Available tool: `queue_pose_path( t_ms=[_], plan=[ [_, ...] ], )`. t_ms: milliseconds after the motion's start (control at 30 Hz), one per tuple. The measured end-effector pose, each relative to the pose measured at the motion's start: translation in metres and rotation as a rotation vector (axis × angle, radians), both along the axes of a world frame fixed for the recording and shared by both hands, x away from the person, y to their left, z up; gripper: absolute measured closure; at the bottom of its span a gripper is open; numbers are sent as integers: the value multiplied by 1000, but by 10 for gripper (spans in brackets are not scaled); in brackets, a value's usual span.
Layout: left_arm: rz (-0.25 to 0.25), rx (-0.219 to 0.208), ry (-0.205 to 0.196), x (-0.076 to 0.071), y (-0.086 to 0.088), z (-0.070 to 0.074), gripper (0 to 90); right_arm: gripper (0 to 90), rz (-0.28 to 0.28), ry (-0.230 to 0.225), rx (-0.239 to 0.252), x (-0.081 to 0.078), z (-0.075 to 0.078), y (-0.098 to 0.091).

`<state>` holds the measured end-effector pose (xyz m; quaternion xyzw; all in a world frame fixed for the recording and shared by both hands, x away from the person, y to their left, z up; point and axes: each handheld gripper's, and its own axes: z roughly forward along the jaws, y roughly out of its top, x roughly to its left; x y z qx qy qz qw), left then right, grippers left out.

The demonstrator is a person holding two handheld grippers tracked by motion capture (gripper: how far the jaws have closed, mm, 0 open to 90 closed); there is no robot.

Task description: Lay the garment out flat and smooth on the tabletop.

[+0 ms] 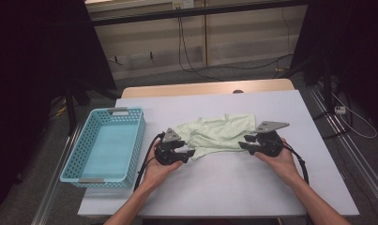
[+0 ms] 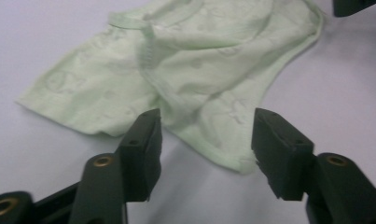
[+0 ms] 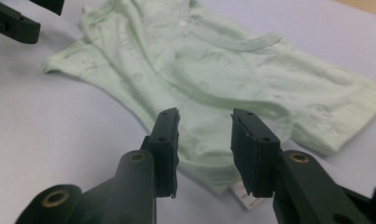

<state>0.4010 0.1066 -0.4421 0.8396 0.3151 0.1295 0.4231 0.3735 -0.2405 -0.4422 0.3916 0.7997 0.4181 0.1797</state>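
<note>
I hold a gripper in each hand over a white table (image 1: 224,187), and between them lies a pale green garment (image 1: 218,133), crumpled and partly folded over itself, near the middle of the table and a little toward the far side. My left gripper (image 2: 206,140) sits at the garment's left near corner; its jaws stand well apart, with a hemmed tip of the cloth lying on the table between them, and neither pad presses on the fabric. My right gripper (image 3: 204,140) is at the garment's right near edge; its jaws are parted more narrowly, and the cloth's folded edge runs between them, apart from both pads as far as I can see, so I have nothing clamped there either. A small white label (image 3: 244,193) pokes out from under the fabric just by the right jaw of that gripper. In the high view both grippers rest low at the near edge of the garment, my hands behind them. Well to the left stands a light blue basket (image 1: 130,154) with a perforated wall, apart from the garment.
</note>
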Motion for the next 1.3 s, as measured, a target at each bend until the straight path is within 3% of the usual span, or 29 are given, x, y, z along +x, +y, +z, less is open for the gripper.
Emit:
queue_pose_path(
  t_ms=[167, 267, 467, 533, 567, 633, 733, 867, 1167, 1200, 1300],
  plan=[
    [14, -25, -13, 9, 1, 3, 248, 613, -49, 3, 24, 9, -1, -11],
    [2, -29, -8, 17, 0, 6, 210, 642, -73, -8, 39, 16, 4, -15],
    [25, -29, -12, 34, -5, 7, 196, 673, -69, 3, -22, 36, 6, -11],
    [30, -34, -20, 40, -8, 9, 236, 666, -68, 12, -27, 42, 6, -11],
    [27, -13, -32, 41, -11, 10, 292, 661, -67, 12, -27, 45, 6, -12],
    [27, 2, -31, 42, -17, 11, 298, 663, -96, 16, -26, 50, -1, -15],
    [26, 10, -29, 47, -24, 11, 319, 664, -96, 42, -51, 54, -11, -17],
    [41, -24, -16, 55, -25, 13, 366, 670, -91, 44, -49, 55, -12, -16],
    [83, -47, 27, 71, -25, 4, 435, 677, -77, 61, -94, 55, -21, -8],
    [81, -36, 16, 71, -25, 3, 484, 678, -78, 61, -94, 55, -21, -8],
    [58, -7, 30, 71, -28, -1, 515, 680, -79, 60, -95, 55, -21, -7]
  ],
)
